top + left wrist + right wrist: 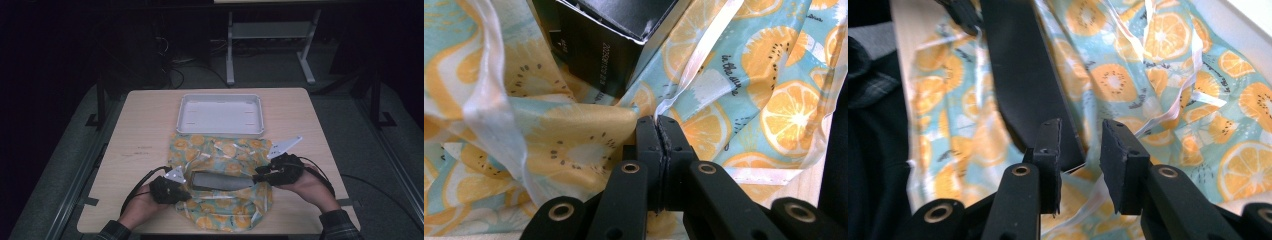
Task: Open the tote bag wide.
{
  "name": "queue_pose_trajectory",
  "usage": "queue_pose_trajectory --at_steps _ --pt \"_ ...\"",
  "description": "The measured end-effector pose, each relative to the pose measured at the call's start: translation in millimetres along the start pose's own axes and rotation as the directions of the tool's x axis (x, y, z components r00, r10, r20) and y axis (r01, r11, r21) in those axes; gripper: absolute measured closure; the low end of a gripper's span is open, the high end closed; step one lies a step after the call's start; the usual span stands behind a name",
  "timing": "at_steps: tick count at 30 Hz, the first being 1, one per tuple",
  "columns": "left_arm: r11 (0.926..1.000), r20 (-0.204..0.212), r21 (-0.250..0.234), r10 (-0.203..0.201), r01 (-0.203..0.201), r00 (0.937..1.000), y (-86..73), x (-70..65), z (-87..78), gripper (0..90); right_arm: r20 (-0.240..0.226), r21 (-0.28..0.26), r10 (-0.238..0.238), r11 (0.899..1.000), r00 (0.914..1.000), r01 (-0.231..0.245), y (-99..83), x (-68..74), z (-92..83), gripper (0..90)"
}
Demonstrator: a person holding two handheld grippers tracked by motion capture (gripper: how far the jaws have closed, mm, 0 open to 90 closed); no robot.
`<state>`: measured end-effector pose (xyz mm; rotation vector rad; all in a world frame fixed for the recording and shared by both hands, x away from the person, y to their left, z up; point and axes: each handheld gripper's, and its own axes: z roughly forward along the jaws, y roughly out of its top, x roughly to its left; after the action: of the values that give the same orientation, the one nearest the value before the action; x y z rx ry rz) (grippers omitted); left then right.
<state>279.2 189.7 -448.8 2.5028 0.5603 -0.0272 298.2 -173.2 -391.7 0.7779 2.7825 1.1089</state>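
Observation:
A plastic bag (pixel 225 150) printed with orange slices lies spread on the table, and a long black box (pixel 220 181) lies on its near half. My left gripper (pixel 185 185) is at the box's left end. In the left gripper view its jaws (pixel 658 122) are pinched together on the bag's (pixel 774 100) pale edge strip, just below the box's (pixel 599 50) corner. At the box's right end my right gripper (pixel 261 176) hovers. In the right gripper view its jaws (pixel 1080 132) stand apart with nothing pressed between them, above the box's (pixel 1023 75) end and the bag (pixel 1158 75).
An empty white tray (pixel 220 132) sits just beyond the bag at the table's middle back; its rim (pixel 1248 22) shows in the right gripper view. Bare wood (pixel 140 145) lies to the left and right of the bag. The table's near edge is close under both hands.

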Motion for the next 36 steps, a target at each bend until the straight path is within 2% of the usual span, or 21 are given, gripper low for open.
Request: queue_pose_trajectory --at_steps 4,9,12,14,19,26,29,31,33,36 --pt "1.0000 -0.001 0.001 0.002 -0.002 1.0000 -0.1 -0.3 0.1 88.5 0.000 0.030 0.019 0.999 0.9998 -0.019 2.2 -8.1 13.5 71.3" --pt "1.0000 -0.002 0.003 0.002 -0.002 1.0000 -0.1 -0.3 0.3 88.5 -0.003 0.047 0.026 0.999 0.9997 -0.026 2.3 -11.7 21.5 77.4" --pt "1.0000 -0.003 0.005 0.003 -0.003 1.0000 0.0 -0.4 0.5 88.6 0.012 0.062 0.022 0.998 0.9997 -0.023 1.0 -13.4 23.9 86.5" --pt "1.0000 -0.002 0.006 0.003 -0.003 1.0000 0.0 -0.4 0.5 88.6 0.024 0.070 0.013 0.997 0.9996 -0.014 0.0 -14.3 24.3 88.9" --pt "1.0000 -0.001 0.006 0.003 -0.003 1.0000 -0.1 -0.1 0.4 88.7 0.078 0.102 0.006 0.995 0.9969 -0.014 -4.7 -19.2 27.6 89.4" --pt "1.0000 0.000 0.005 0.001 -0.001 1.0000 -0.3 -0.4 0.4 88.7 0.095 0.167 0.016 0.985 0.9954 -0.032 -17.8 -31.8 46.7 89.4" --pt "1.0000 0.000 0.006 0.001 -0.001 1.0000 -0.3 -0.4 0.3 88.7 0.108 0.183 0.002 0.983 0.9941 -0.022 -18.9 -35.8 53.3 89.5" --pt "1.0000 0.001 0.006 0.001 -0.001 1.0000 -0.5 -0.4 0.2 88.7 0.104 0.194 0.015 0.980 0.9945 -0.035 -19.2 -37.0 56.2 89.4" --pt "1.0000 0.001 0.005 0.001 -0.001 1.0000 -0.5 -0.3 0.2 88.7 0.108 0.189 0.014 0.981 0.9941 -0.034 -19.4 -37.5 56.7 89.1" --pt "1.0000 0.000 0.006 0.001 -0.001 1.0000 -0.5 -0.7 0.2 88.7 0.109 0.154 0.031 0.987 0.9936 -0.048 -17.7 -36.3 50.8 82.4"
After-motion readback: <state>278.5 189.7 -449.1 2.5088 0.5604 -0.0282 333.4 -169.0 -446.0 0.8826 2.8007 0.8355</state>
